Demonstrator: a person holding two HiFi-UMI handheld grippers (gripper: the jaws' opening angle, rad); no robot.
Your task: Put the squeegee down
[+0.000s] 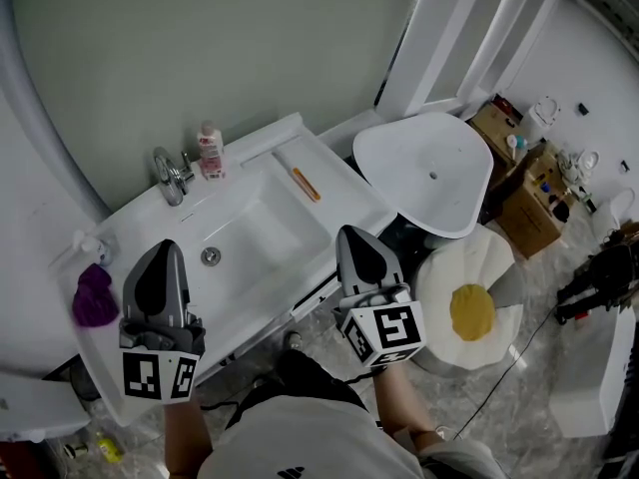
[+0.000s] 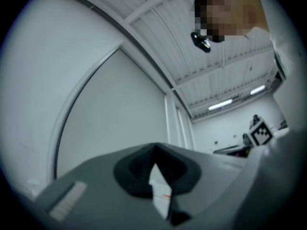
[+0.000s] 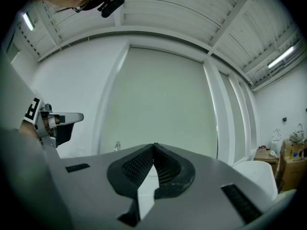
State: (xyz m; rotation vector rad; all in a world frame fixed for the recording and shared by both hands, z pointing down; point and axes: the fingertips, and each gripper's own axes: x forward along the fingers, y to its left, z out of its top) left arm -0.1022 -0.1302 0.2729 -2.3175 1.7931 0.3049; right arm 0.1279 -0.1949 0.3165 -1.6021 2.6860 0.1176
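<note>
A glossy white washbasin (image 1: 262, 236) carries a shiny metal tap (image 1: 170, 176) at upper left, with a soft purple cloth (image 1: 95, 295) at the left edge. The left gripper (image 1: 170, 249) and right gripper (image 1: 351, 236) show matt grey plastic. Dull brown cardboard boxes (image 1: 529, 218) stand at right.

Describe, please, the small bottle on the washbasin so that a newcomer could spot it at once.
Start at the white washbasin against the pale wall. On its back ledge, just right of the chrome tap, stands the small bottle. It alone stands upright with a pinkish-red label; the orange stick nearby lies flat.
</note>
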